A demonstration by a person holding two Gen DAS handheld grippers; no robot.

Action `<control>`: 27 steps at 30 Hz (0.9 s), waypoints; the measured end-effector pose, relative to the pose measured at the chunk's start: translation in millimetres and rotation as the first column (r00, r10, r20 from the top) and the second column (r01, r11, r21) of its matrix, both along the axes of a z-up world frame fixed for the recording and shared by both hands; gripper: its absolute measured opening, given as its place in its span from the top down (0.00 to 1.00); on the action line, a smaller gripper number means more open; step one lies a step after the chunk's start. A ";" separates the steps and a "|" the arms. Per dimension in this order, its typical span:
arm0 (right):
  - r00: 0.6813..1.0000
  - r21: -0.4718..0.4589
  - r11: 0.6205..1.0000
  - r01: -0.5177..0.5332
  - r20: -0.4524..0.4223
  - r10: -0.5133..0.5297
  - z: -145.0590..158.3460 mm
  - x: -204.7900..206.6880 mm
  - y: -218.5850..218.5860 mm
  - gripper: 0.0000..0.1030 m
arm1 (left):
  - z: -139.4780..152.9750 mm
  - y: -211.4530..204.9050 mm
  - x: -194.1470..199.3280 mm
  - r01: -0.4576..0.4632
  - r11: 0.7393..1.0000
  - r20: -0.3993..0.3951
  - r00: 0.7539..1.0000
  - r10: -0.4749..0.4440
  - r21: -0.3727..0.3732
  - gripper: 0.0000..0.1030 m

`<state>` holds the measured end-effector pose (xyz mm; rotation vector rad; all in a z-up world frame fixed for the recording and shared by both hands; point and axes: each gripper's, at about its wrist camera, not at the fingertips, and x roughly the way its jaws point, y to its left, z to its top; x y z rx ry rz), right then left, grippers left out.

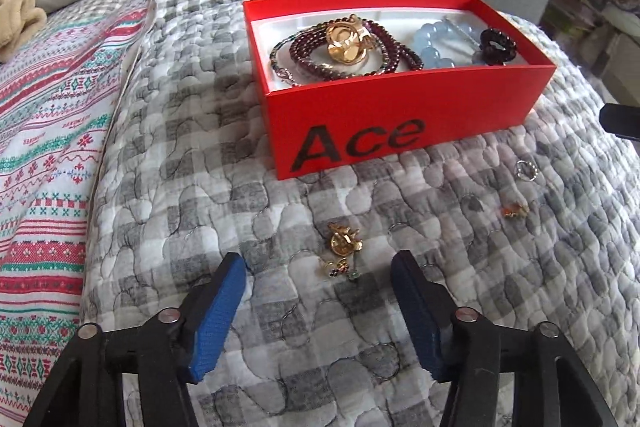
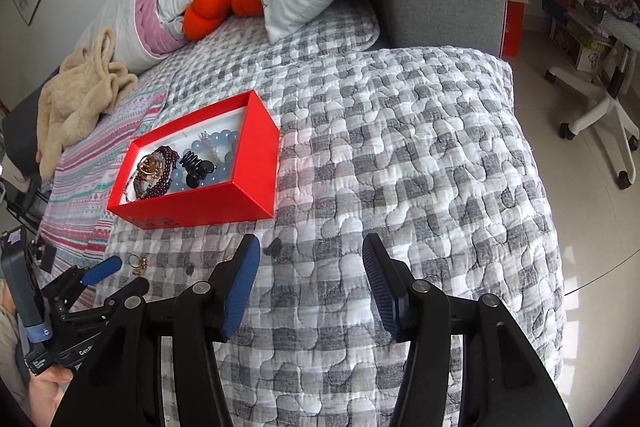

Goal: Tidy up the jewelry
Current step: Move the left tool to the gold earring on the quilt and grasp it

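Red box (image 1: 400, 115) sitting on the quilt (image 1: 200, 147), already holding bracelets. Gold earring (image 1: 343, 242) lying between left gripper (image 1: 320, 267)'s wide jaws, just ahead: light, stiff, likely slippery; pinching its broad body seems best. Right gripper (image 2: 310, 247) hovering wide, holding nothing.

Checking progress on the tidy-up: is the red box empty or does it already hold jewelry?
Partly filled. The red box holds dark red bead strands, a gold piece, blue beads and a dark clip.
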<state>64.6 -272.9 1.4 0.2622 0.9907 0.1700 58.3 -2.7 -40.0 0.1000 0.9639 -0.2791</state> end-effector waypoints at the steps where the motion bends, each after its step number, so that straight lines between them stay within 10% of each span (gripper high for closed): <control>1: 1.000 -0.003 1.000 -0.001 -0.003 0.001 -0.6 -1.1 0.4 0.45 | 0.3 -2.7 0.7 0.014 1.000 -0.001 1.000 -0.014 0.004 0.52; 14: 0.998 -0.004 1.000 -0.029 -0.050 0.029 -10.3 -2.0 16.4 0.45 | 3.6 -16.0 11.1 0.030 0.999 -0.029 0.999 -0.031 -0.013 0.89; 27: 0.993 0.083 0.996 -0.040 -0.112 0.049 -16.4 9.9 19.5 0.45 | 23.7 4.6 16.5 -0.017 0.979 -0.079 0.997 0.001 -0.204 0.89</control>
